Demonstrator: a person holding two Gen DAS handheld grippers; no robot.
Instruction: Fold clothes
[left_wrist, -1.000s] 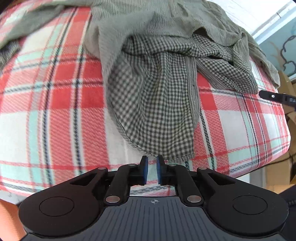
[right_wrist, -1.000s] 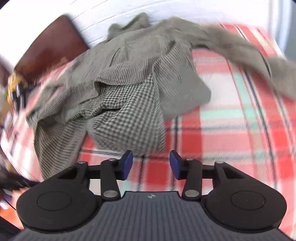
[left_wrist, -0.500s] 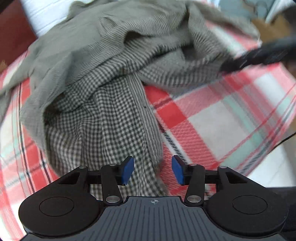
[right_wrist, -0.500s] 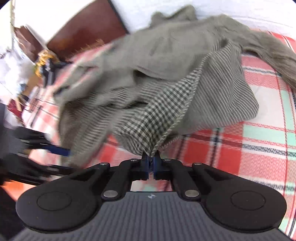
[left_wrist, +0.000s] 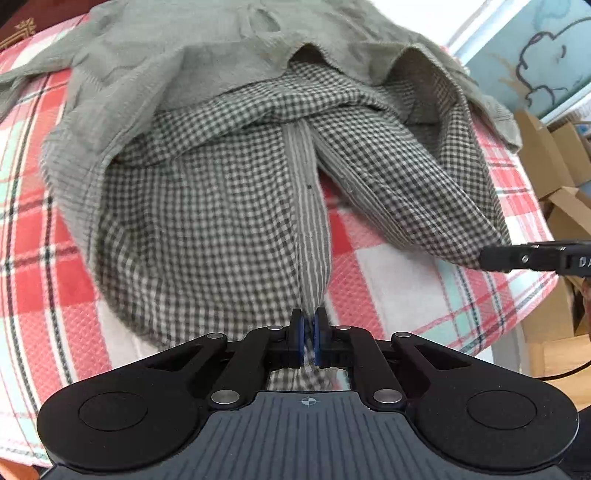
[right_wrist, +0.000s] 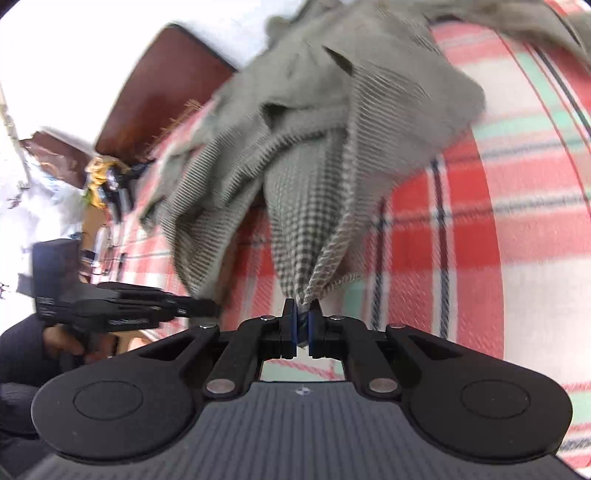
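I've got both grippers, left (left_wrist: 308, 332) and right (right_wrist: 302, 326), clamped on shirt (left_wrist: 229, 206) hem corners; light, floppy fabric, so grip edges.

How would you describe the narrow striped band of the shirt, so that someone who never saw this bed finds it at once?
Start from the red plaid bedspread, where a grey-green shirt lies crumpled with its checked lining turned up. Down the middle of that lining runs the striped band, ending in the shut left gripper. It alone has lengthwise stripes; the cloth on both sides is small checks.
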